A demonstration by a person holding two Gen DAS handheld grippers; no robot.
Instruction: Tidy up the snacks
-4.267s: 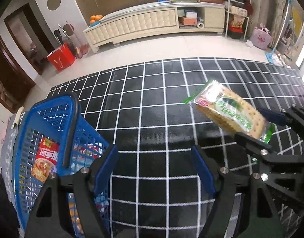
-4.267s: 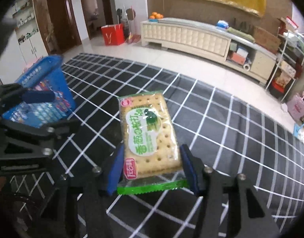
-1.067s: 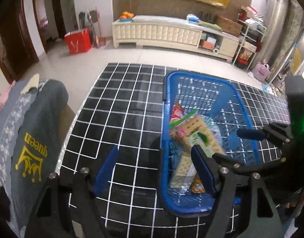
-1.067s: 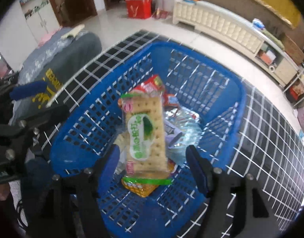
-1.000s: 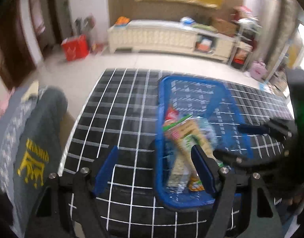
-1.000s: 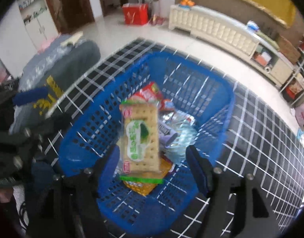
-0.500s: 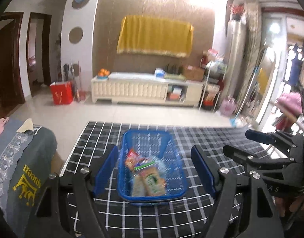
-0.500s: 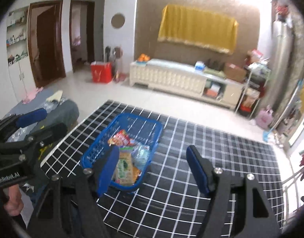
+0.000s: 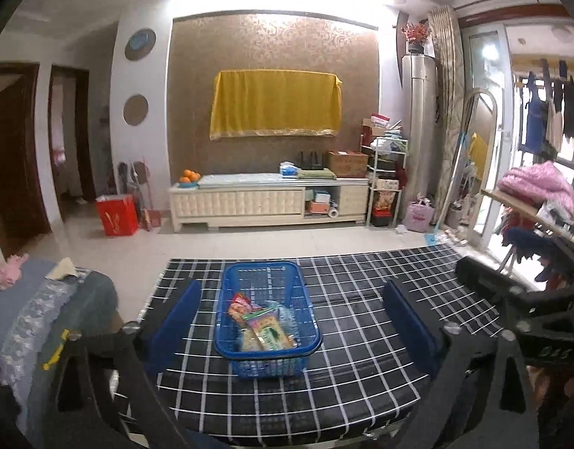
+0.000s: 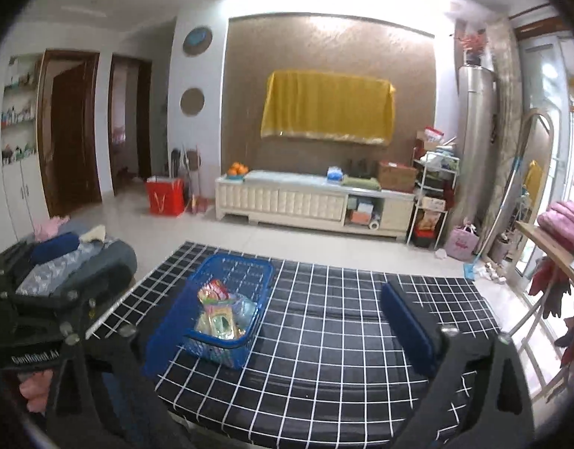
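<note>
Snacks (image 9: pixel 266 327) fill blue basket (image 9: pixel 232 353); both tools gape, holding nothing.

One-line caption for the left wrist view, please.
Open left gripper held back from blue basket of snack packets on checked table.

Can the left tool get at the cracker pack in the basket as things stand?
Probably yes: left tool is open and the cracker pack lies uncovered atop the snacks in the open-topped blue basket, though it's drawn back.
</note>
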